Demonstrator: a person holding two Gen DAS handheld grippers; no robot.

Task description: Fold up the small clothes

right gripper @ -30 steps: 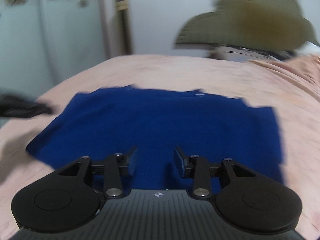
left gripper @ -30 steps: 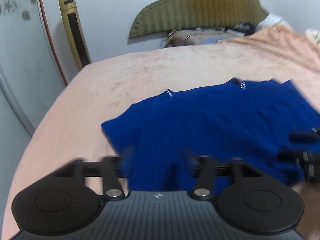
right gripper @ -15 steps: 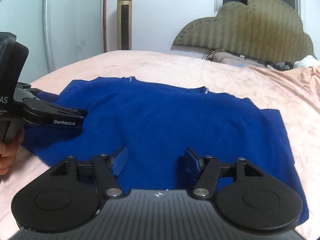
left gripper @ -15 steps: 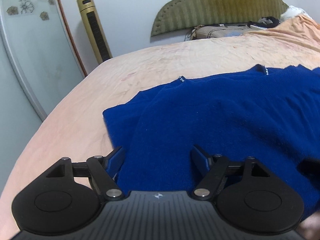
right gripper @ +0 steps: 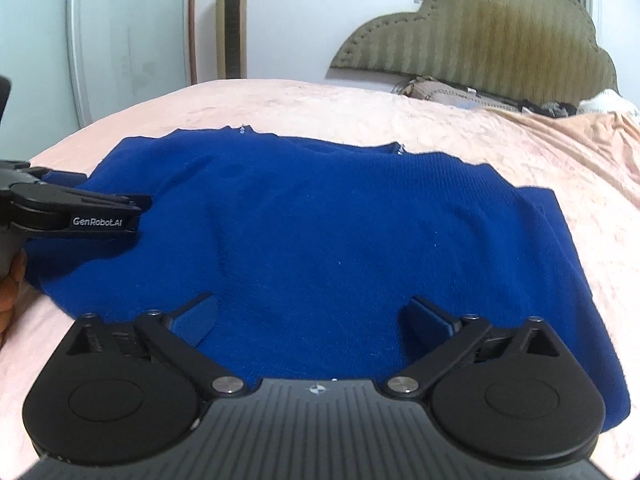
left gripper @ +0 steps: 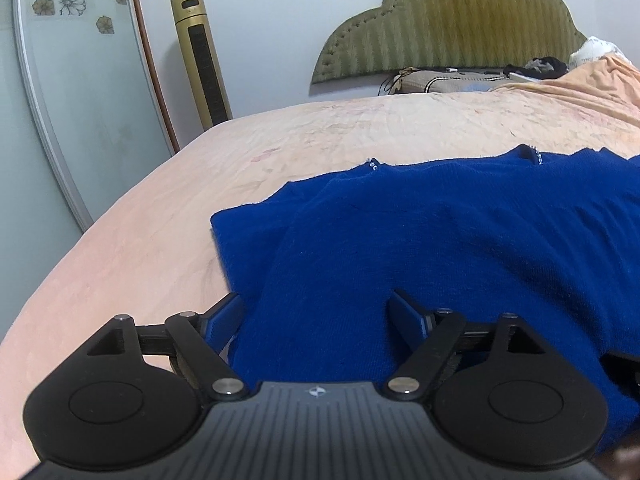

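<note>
Peach-sheeted bed [right gripper: 400, 120] carries flat royal-blue knit sweater [right gripper: 340, 220]. Left tongs [left gripper: 318, 312] & right tongs [right gripper: 310, 316] spread wide, nothing held; hem grasp judged next.

Both grippers are matte black, with ribbed bodies, round side discs, silver pivot screws and blue-padded fingers [left gripper: 224, 318]. The left gripper [right gripper: 76, 216] carries white "GenRobot.AI" lettering; bare skin shows beneath.

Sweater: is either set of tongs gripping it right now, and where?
Nothing is held. The left tongs and right tongs both stand open over the near hem of the sweater, no fabric pinched between them.
</note>
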